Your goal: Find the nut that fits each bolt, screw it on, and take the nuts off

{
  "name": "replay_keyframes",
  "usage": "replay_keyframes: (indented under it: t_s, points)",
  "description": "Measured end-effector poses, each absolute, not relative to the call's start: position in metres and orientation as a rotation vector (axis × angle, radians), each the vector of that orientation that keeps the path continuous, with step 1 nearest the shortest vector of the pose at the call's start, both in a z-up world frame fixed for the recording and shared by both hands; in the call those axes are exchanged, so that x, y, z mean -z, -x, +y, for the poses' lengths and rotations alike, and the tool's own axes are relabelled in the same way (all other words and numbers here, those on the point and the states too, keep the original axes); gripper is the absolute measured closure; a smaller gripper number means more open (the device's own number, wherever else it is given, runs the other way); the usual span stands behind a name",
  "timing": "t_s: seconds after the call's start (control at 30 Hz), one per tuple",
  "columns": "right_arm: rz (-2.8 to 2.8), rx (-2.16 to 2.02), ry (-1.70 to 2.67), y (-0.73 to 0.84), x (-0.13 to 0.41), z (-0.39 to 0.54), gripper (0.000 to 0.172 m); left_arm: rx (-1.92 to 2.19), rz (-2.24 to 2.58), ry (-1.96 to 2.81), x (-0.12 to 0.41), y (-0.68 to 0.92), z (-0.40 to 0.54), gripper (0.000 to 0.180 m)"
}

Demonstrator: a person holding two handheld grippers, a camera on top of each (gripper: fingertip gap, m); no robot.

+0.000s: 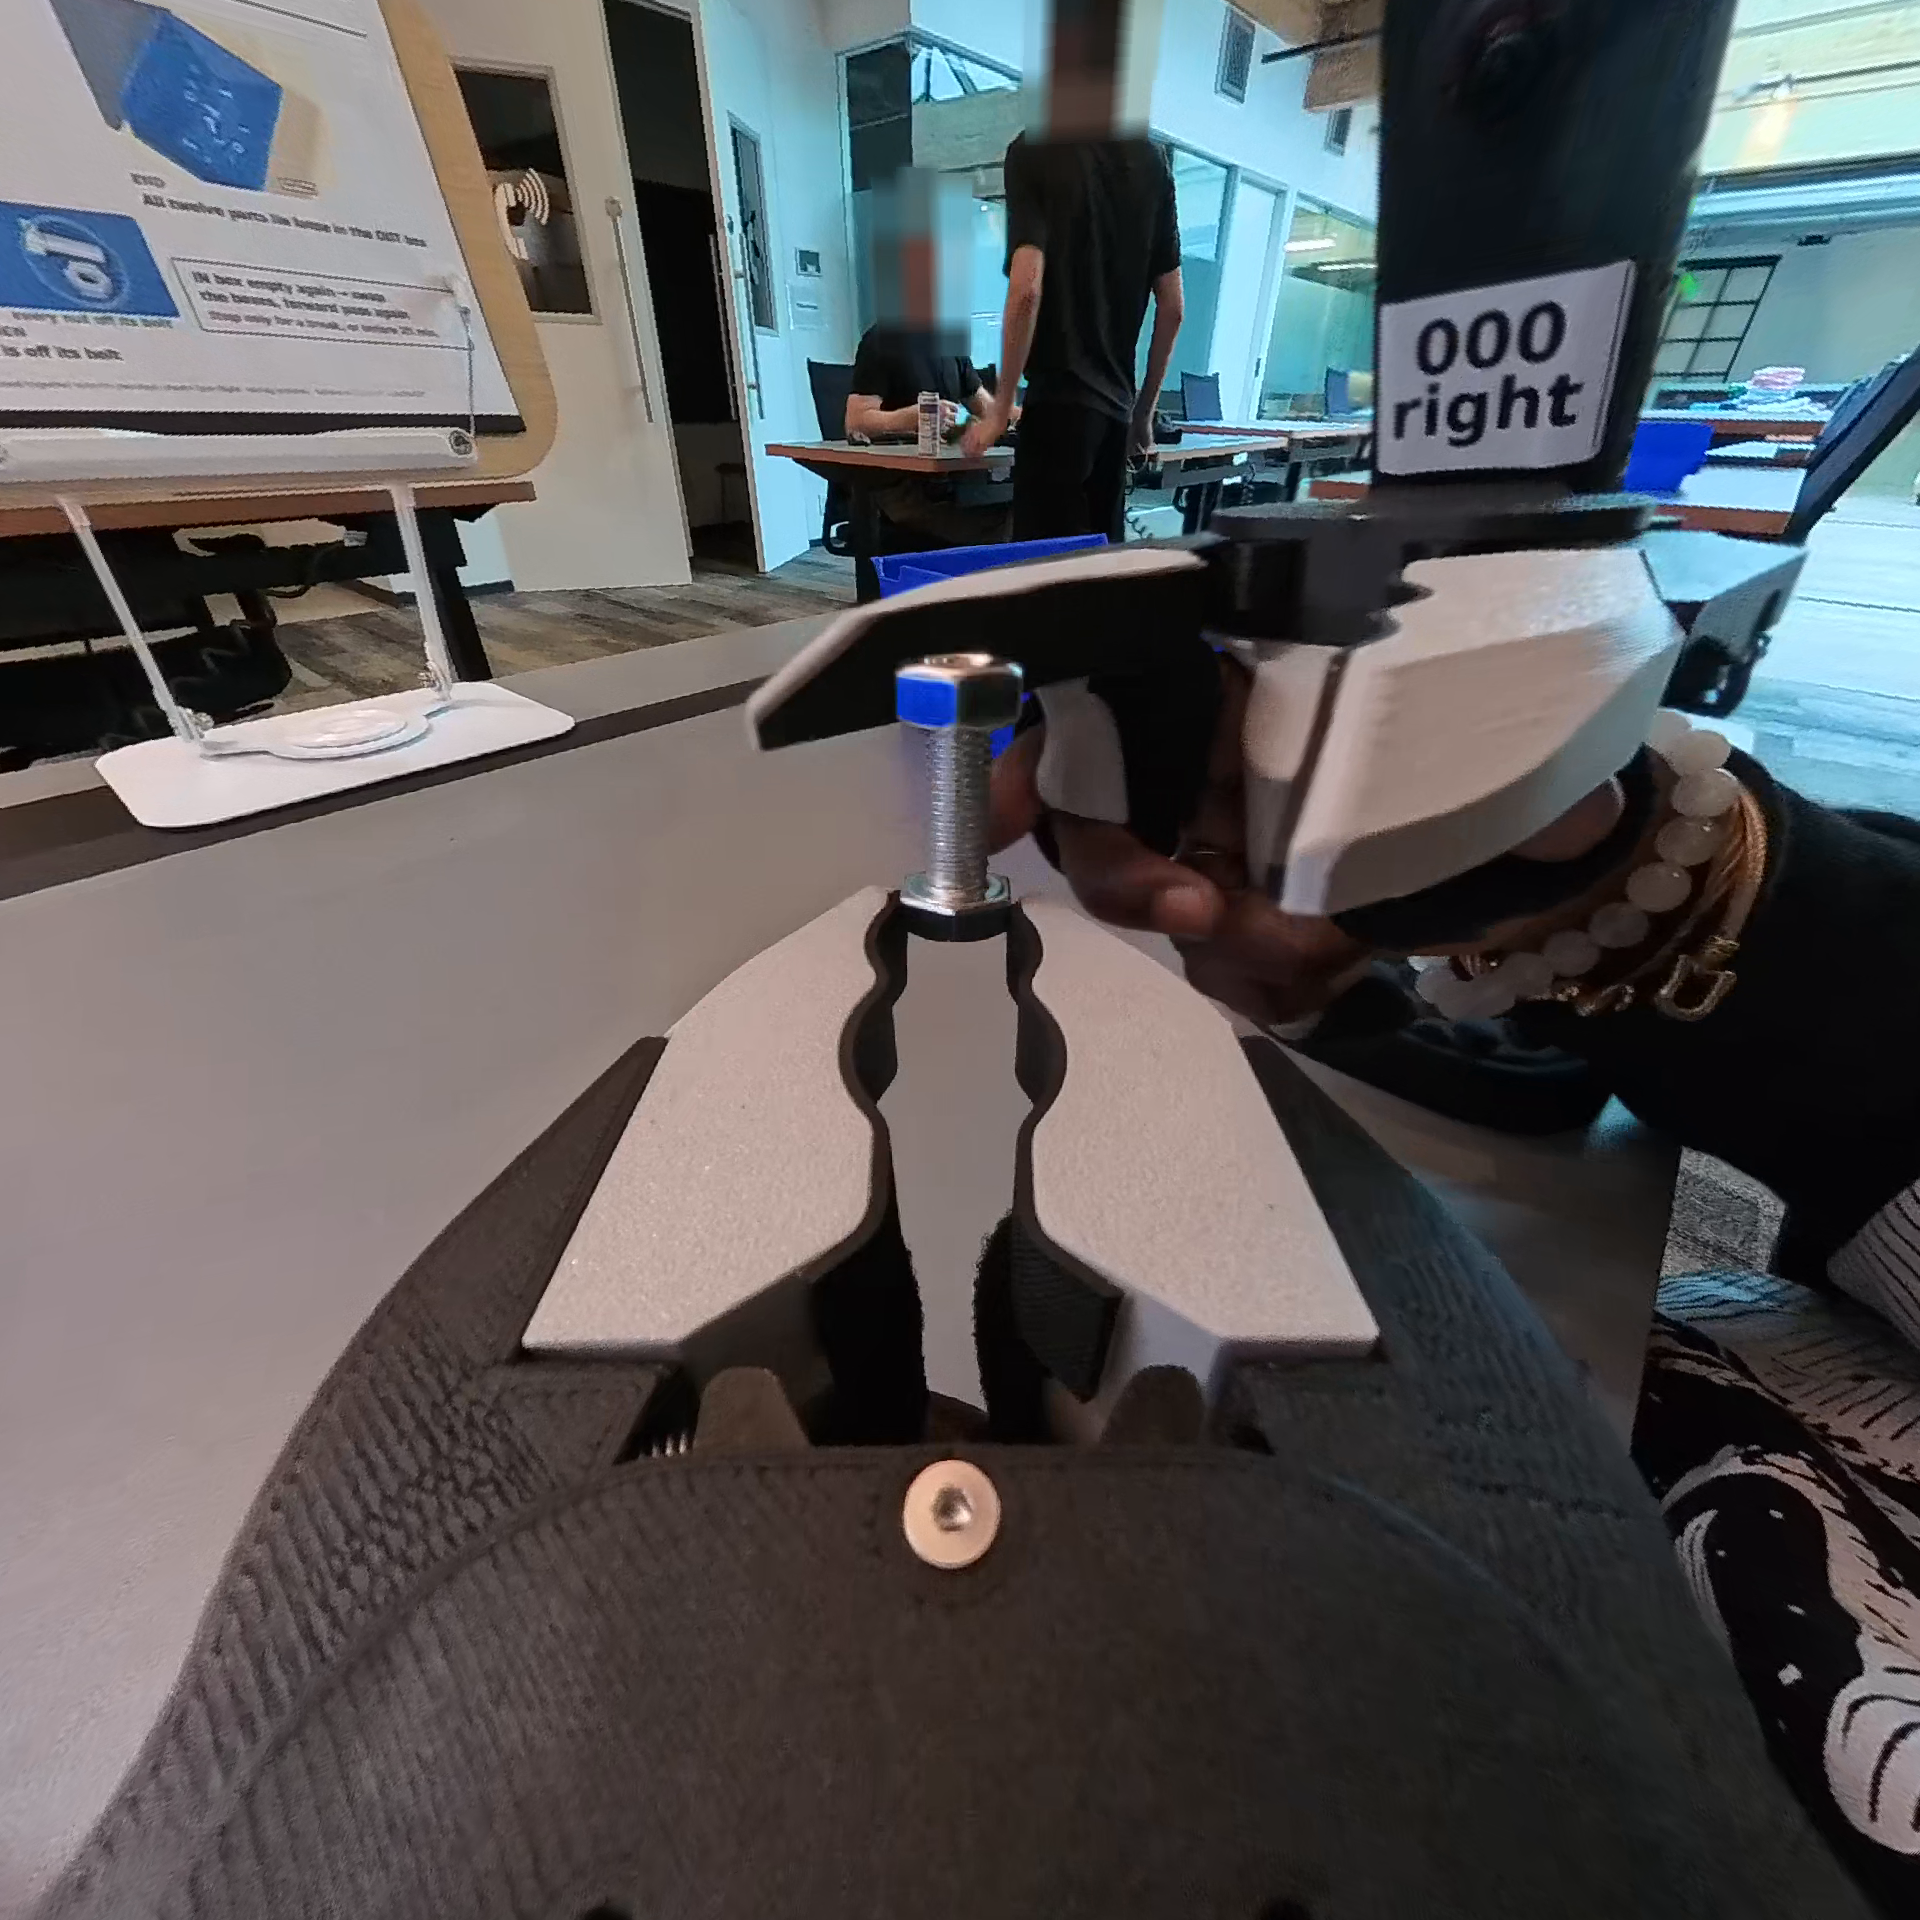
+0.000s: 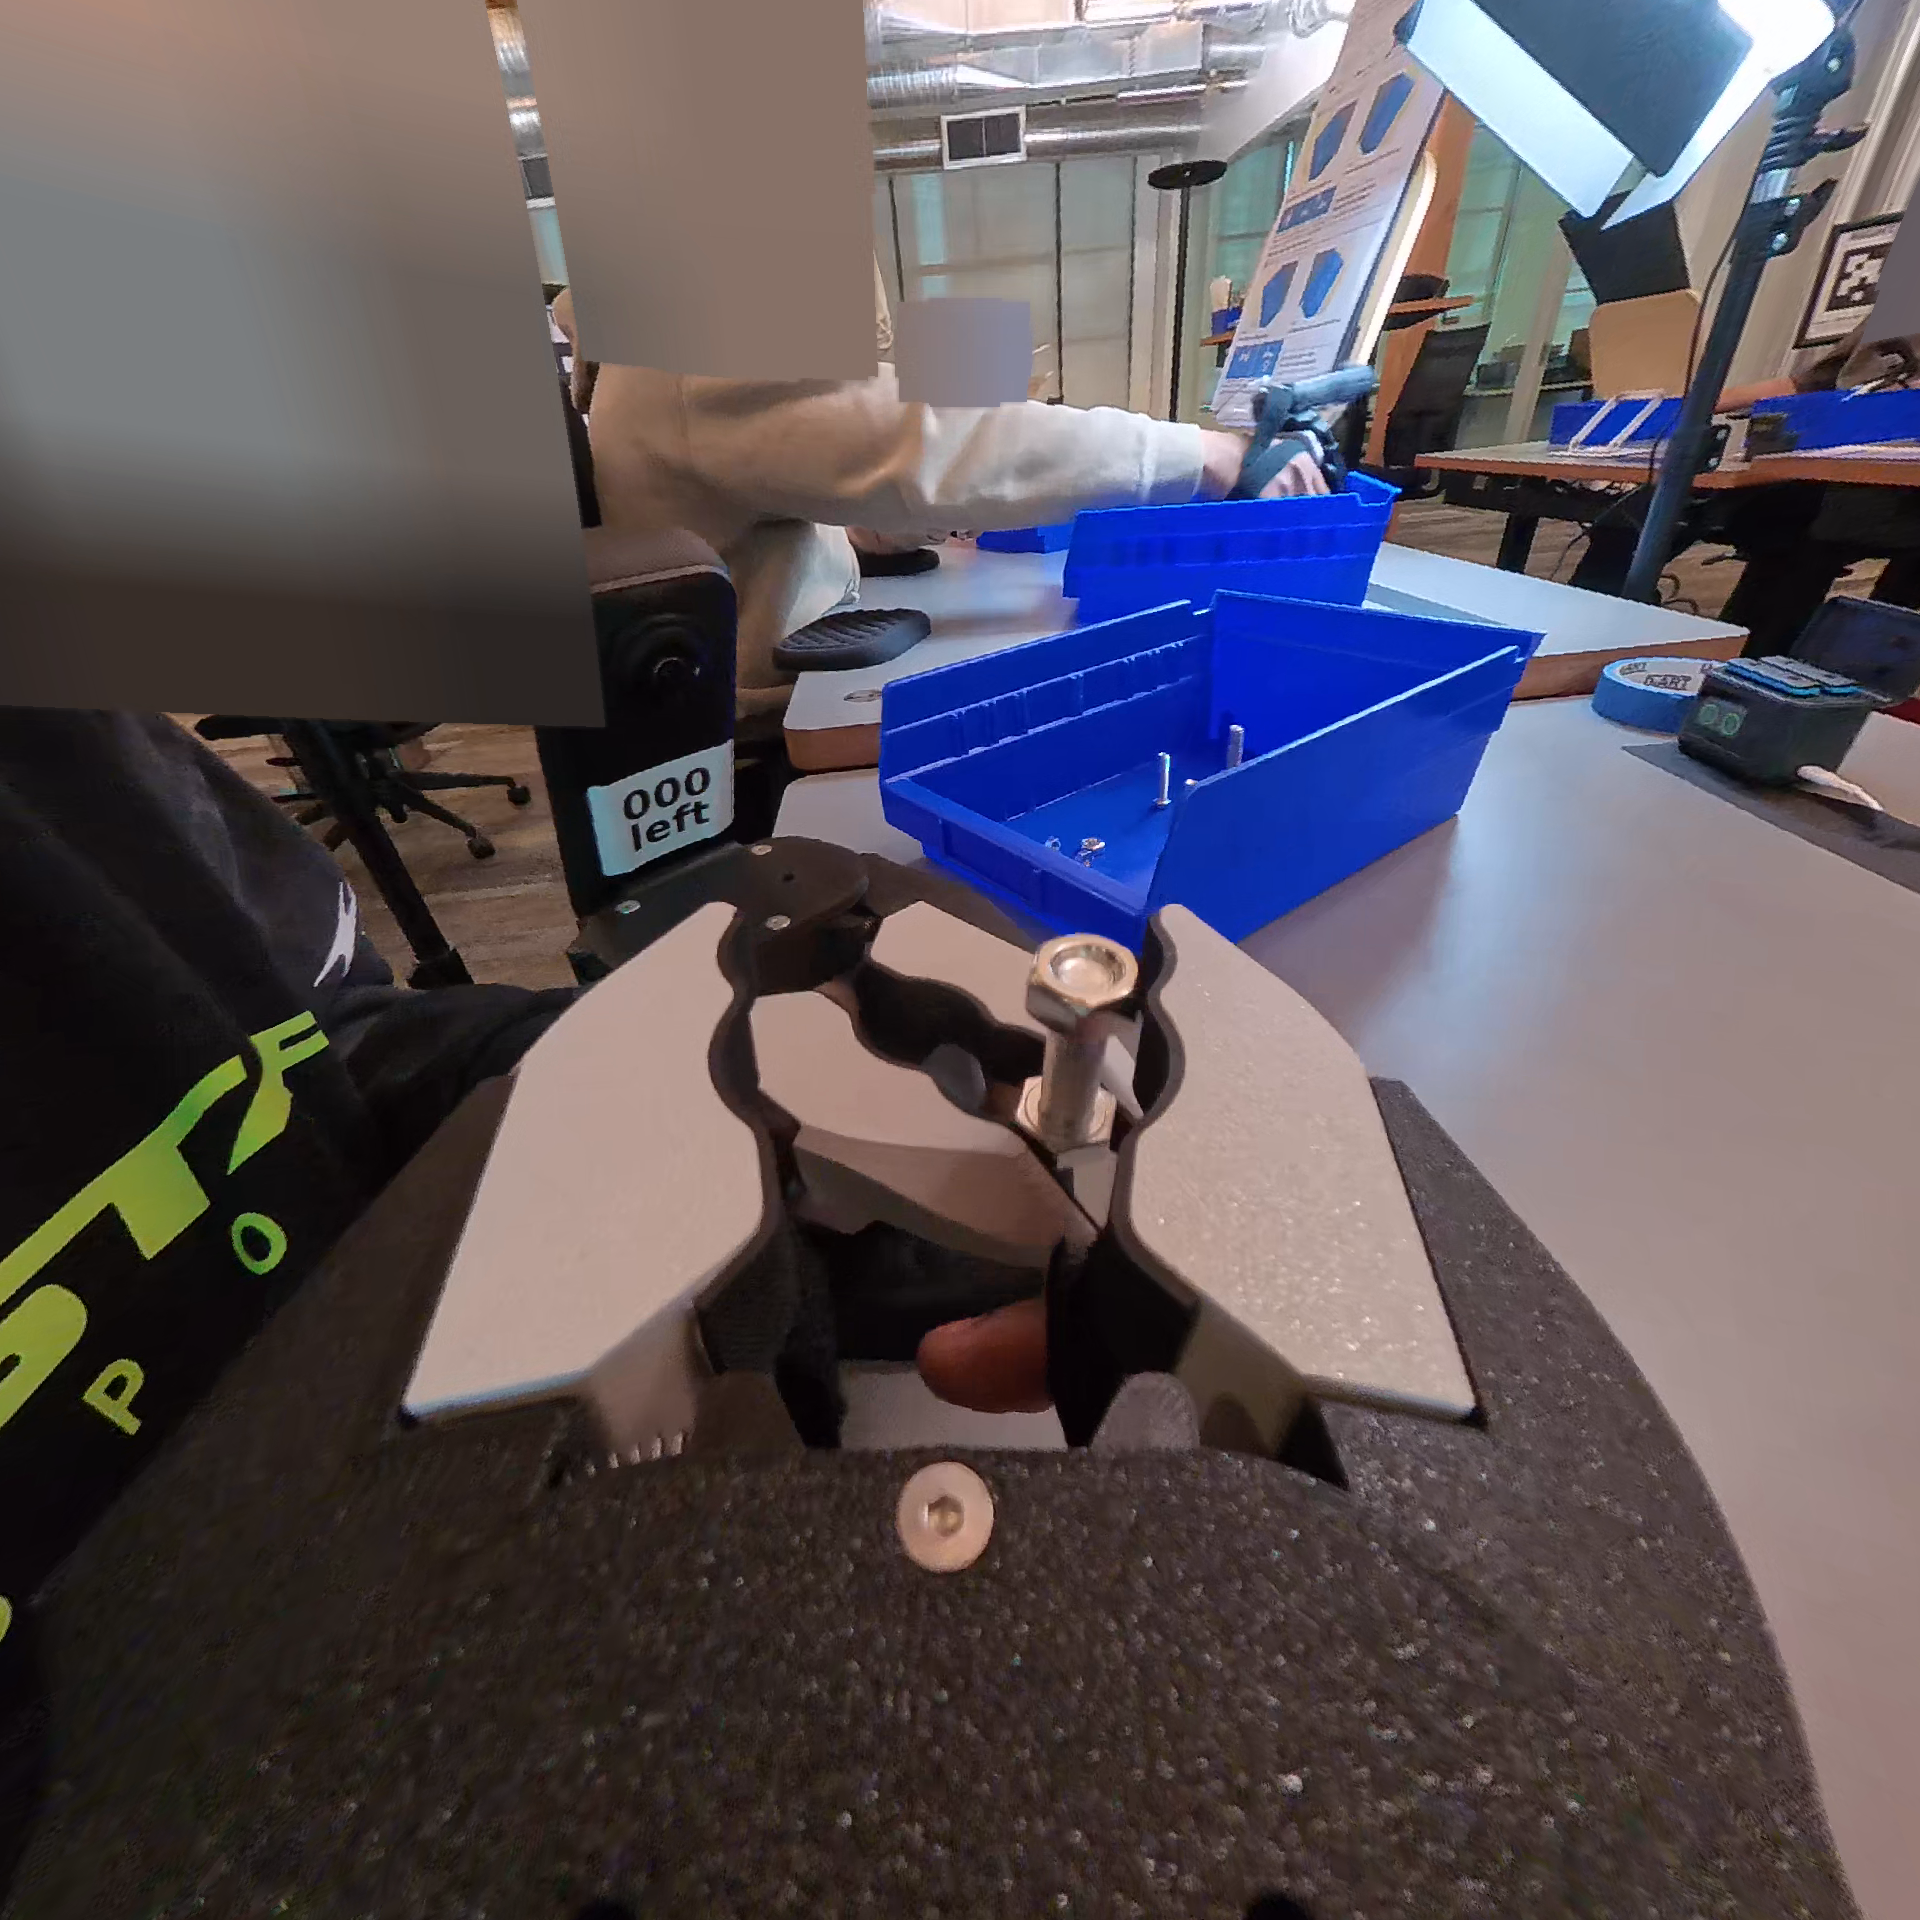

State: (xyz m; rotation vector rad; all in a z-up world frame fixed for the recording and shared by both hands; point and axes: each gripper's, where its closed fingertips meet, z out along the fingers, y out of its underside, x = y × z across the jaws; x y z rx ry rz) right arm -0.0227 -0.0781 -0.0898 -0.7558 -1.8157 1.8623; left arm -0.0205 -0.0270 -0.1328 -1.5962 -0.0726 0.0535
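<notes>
Left wrist view: left claw (image 1: 954, 914) pinches the nut (image 1: 956, 891) at its tips; bolt (image 1: 958, 790) stands upright, head up.
Right claw (image 2: 935, 997): spread wide around the bolt head (image 2: 1081, 977), one pad close beside it, contact unclear.
Tabletop (image 2: 1558, 1039): grey.
Bin (image 2: 1247, 862): blue, behind the claws, holding small bolts and nuts.

Grey-faced fingers (image 1: 748, 1164) on ribbed black bodies, one silver screw (image 1: 951, 1514) each; black sleeve (image 1: 1787, 1039), seemingly pearl bracelets (image 1: 1662, 883).
</notes>
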Motion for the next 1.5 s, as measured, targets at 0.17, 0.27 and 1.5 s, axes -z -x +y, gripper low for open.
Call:
replay_keyframes:
  t_s: [0.17, 0.27, 1.5]
  points:
    - [-1.765, -1.852, 0.788, 0.008, 0.090, -0.065, 0.105, -0.056, -0.084, 1.589, 0.132, 0.022, -0.028, 0.162]
    - [-1.760, -1.898, 0.735, -0.009, 0.088, -0.060, 0.139, -0.054, -0.090, 1.587, 0.132, 0.023, -0.028, 0.162]
    - [-1.721, -1.872, 0.793, 0.021, 0.094, -0.060, 0.110, -0.060, -0.073, 1.600, 0.134, 0.021, -0.027, 0.162]
